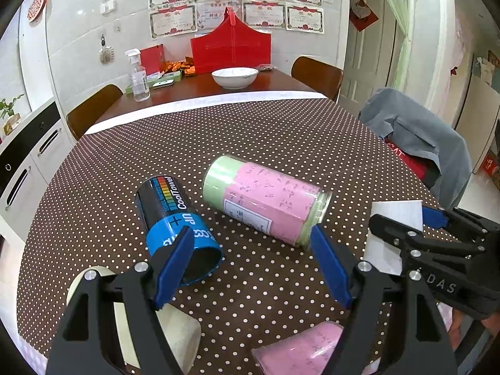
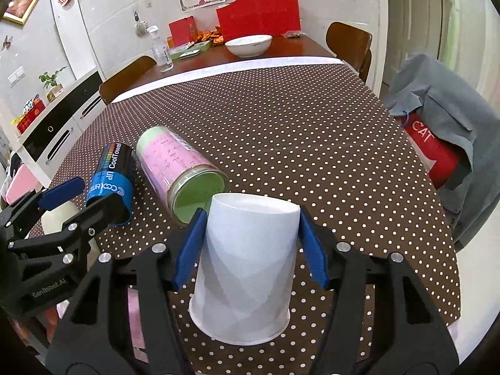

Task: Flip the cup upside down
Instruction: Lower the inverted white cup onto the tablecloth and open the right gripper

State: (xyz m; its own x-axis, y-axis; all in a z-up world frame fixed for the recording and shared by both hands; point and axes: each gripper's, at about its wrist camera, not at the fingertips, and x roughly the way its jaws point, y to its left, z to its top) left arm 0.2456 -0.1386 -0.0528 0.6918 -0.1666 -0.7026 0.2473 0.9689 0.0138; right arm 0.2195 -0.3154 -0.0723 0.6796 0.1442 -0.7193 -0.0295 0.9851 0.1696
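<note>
A white paper cup (image 2: 245,268) stands upside down, rim down, on the dotted tablecloth (image 2: 281,125). My right gripper (image 2: 250,247) has its blue fingers (image 2: 190,250) on both sides of the cup, close to its walls; contact is unclear. In the left wrist view the cup (image 1: 392,234) shows partly behind the right gripper (image 1: 434,218). My left gripper (image 1: 254,268) is open and empty, low over the cloth, between a black and blue can (image 1: 175,222) and a pink and green jar (image 1: 265,203).
The can (image 2: 111,181) and the jar (image 2: 181,172) lie on their sides at the left. A pink cup (image 1: 300,350) and a white cup (image 1: 131,322) lie near the front edge. A chair with a grey jacket (image 2: 443,143) stands right. A bowl (image 1: 234,78) sits far back.
</note>
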